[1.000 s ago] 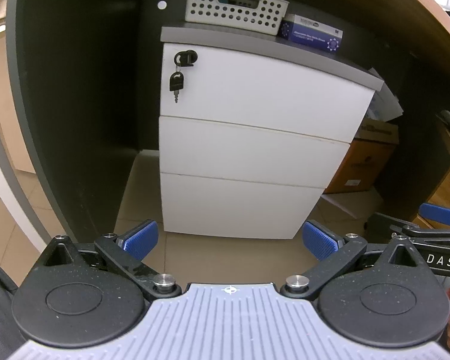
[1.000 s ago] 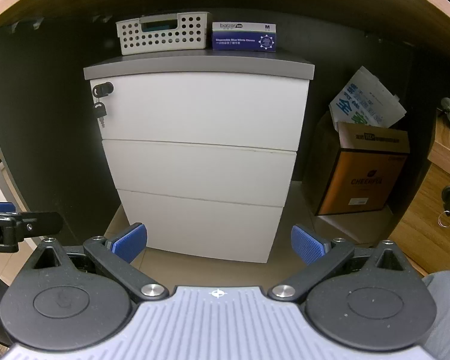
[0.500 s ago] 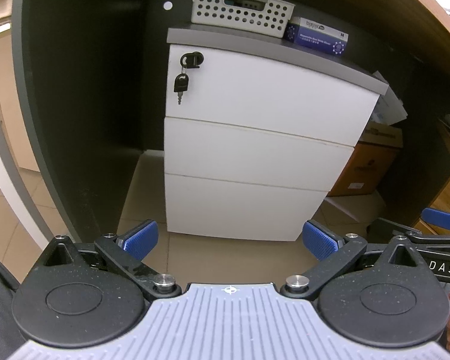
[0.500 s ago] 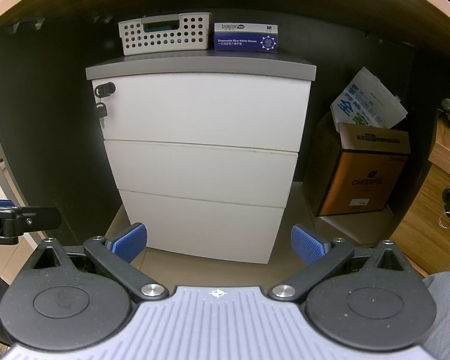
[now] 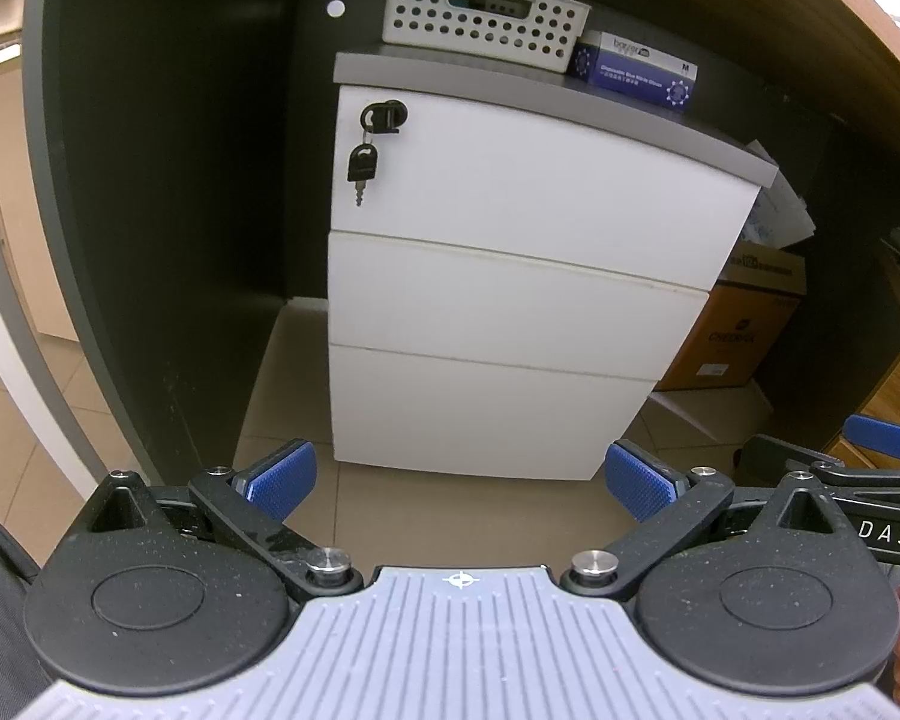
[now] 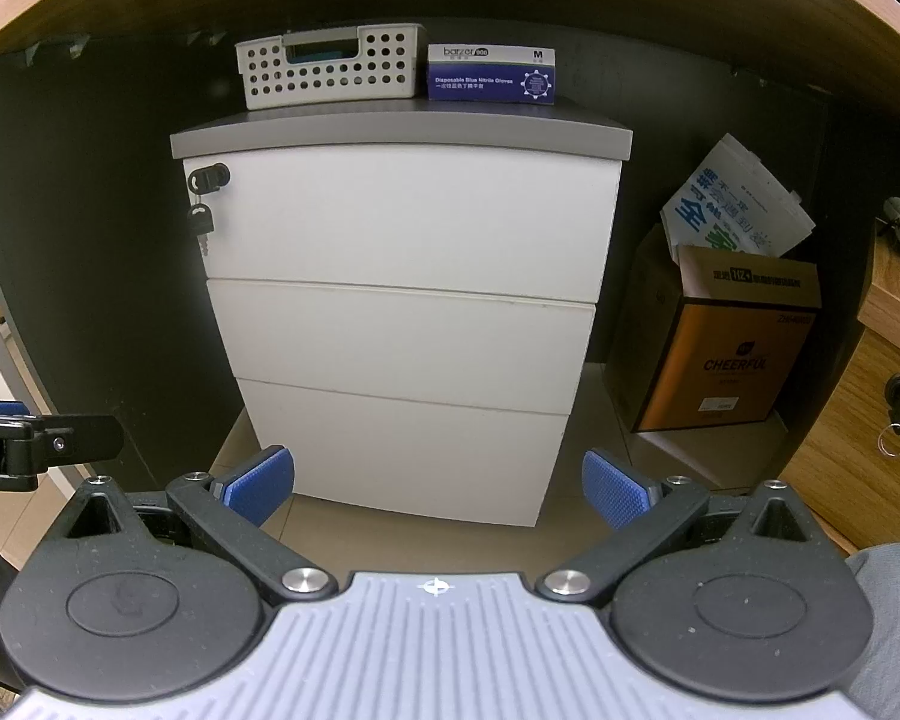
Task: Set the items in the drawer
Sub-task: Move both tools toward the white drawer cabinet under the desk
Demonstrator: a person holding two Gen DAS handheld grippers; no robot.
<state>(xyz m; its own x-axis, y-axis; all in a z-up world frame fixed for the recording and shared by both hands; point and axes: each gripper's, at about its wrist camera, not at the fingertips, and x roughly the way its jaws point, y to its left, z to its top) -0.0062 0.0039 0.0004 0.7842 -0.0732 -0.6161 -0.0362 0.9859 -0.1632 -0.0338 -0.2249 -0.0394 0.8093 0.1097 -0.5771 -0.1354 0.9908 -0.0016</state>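
White three-drawer cabinet (image 6: pixel 408 276), all drawers closed; perforated basket (image 6: pixel 329 69) and glove box (image 6: pixel 491 73) on top at 12 o'clock. Left gripper (image 5: pixel 461 477) and right gripper (image 6: pixel 438 483): fingers spread, empty.

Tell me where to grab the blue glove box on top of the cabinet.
Grip the glove box across its short ends, coming from the front. It lies flat, long face forward; its left end sits close to the basket, so that finger probably gets little room.

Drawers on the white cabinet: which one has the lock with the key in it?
The top drawer; its lock and key sit at the upper left corner. The other two fronts are plain.
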